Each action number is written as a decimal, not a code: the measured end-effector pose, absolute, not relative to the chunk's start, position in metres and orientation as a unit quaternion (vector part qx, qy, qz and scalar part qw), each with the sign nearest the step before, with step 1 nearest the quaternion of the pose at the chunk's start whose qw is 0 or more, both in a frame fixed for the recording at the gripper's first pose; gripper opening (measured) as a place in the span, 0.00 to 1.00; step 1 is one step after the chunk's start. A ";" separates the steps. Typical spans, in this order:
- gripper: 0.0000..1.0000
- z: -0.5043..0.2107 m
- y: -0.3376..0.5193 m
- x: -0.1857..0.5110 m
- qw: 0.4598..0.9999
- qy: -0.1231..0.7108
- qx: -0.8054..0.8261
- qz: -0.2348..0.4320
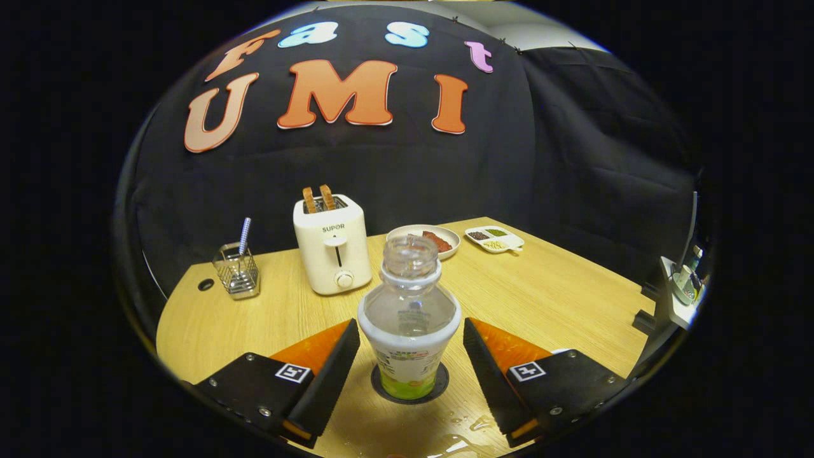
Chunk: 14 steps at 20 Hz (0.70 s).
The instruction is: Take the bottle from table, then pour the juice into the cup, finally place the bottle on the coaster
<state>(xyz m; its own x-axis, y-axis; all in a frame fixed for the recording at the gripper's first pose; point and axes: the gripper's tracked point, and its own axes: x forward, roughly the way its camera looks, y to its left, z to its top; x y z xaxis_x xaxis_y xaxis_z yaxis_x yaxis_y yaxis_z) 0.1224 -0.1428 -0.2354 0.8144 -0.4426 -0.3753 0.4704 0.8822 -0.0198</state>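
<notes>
A clear plastic bottle without a cap stands upright on a dark round coaster on the wooden table. It carries a white and green label around its lower half. My gripper is open, with one finger on each side of the bottle. Small gaps show between the fingers and the bottle's sides, so neither finger presses on it. Drops of liquid lie on the table just in front of the coaster.
Beyond the bottle stands a white toaster with two slices of bread in it. To its left is a wire holder with a striped straw. A plate of food and a small divided dish sit further back to the right.
</notes>
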 end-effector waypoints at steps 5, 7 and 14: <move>0.97 -0.178 -0.140 0.102 0.963 0.135 0.053 -0.227; 0.97 -0.145 -0.136 0.090 0.968 0.108 0.051 -0.222; 0.96 -0.049 -0.082 0.046 0.985 0.035 0.078 -0.151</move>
